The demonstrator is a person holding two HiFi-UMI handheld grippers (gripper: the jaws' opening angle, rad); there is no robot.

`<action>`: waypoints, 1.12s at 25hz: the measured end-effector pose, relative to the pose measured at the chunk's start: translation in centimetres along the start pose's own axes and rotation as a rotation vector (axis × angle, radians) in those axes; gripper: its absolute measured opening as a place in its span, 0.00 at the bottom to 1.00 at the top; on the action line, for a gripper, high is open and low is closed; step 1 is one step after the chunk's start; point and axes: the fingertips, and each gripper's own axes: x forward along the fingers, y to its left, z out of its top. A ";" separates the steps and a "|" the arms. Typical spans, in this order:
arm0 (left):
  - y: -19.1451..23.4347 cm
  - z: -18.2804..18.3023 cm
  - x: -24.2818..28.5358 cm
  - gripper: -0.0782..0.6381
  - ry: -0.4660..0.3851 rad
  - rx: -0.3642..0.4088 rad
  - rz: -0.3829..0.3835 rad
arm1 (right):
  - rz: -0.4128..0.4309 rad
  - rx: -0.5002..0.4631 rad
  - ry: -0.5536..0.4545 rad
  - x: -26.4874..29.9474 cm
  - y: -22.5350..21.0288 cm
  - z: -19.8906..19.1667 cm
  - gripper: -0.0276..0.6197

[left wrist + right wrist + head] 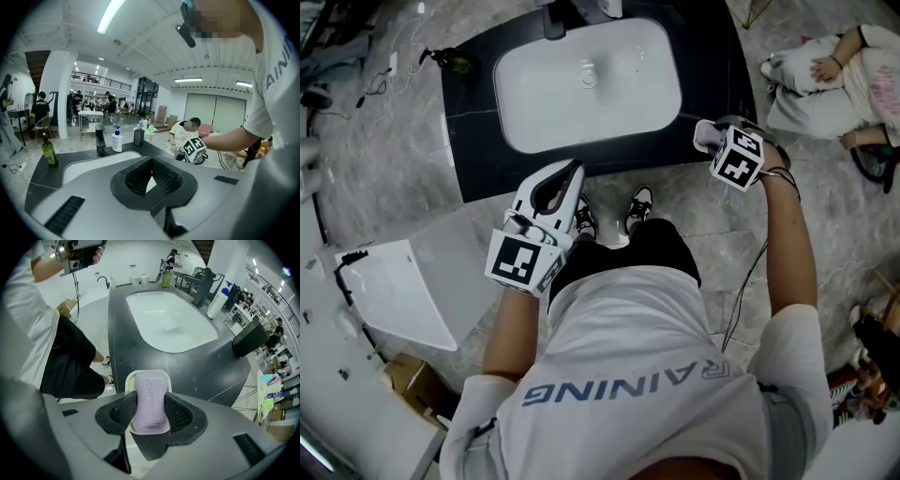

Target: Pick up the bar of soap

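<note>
A pale purple bar of soap (151, 401) lies in a white soap dish (129, 380) at the near right corner of the black counter (117, 333). My right gripper (151, 414) points straight down over it, jaws open, with the soap between the pads and both pads close beside it. In the head view the right gripper (712, 141) sits at the counter's right front corner. My left gripper (572, 173) hovers at the counter's front edge, shut with nothing in it; in its own view the left gripper (151, 164) shows its pads meeting at the tips.
A white sink basin (581, 84) fills the counter's middle, with a faucet (100, 139), a pump bottle (116, 139) and a green bottle (48, 151) along the far side. A person (834, 75) sits on the floor at right. A white panel (403, 291) lies at left.
</note>
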 end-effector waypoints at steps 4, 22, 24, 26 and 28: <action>-0.5 0.0 -0.1 0.11 -0.008 0.000 -0.013 | -0.010 0.007 -0.009 -0.3 0.0 0.0 0.33; 0.5 4.8 -5.6 0.11 -0.151 0.038 -0.084 | -0.477 0.606 -0.523 -19.0 1.6 7.7 0.33; 0.6 5.8 -6.6 0.11 -0.173 0.050 -0.105 | -0.525 0.629 -0.593 -21.9 2.8 9.3 0.33; 1.0 6.7 -7.6 0.11 -0.200 0.069 -0.124 | -0.554 0.642 -0.672 -24.3 4.3 11.2 0.33; 1.6 7.6 -8.7 0.11 -0.228 0.089 -0.136 | -0.566 0.657 -0.768 -26.8 5.9 13.3 0.33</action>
